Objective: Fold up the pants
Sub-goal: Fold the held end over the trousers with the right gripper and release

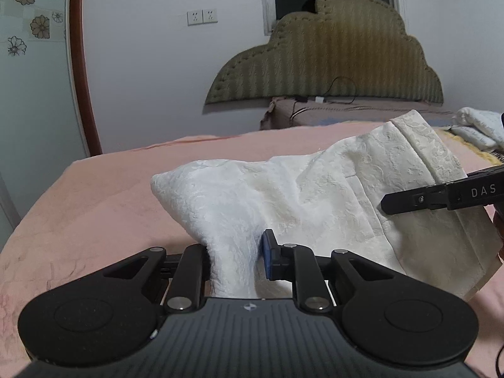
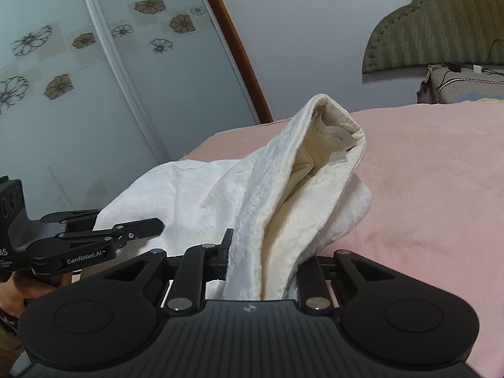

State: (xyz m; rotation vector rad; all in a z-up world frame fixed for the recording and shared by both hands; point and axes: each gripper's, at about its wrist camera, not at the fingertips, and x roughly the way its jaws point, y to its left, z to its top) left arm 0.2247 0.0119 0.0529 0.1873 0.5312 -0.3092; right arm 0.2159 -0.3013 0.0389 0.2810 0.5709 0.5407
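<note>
White textured pants are held up over a pink bed. My left gripper is shut on a bunch of the pants' fabric, which rises between its fingers. The right gripper's black finger presses the waistband side of the pants at the right. In the right wrist view my right gripper is shut on the waistband end of the pants, whose cream lining and label show at the top. The left gripper shows at the left, shut on the pants' far edge.
An olive padded headboard stands at the back wall, with a brown pillow and cables below it. More white cloth lies at the far right. A frosted sliding door with flower decals is at the left. The pink bed spreads right.
</note>
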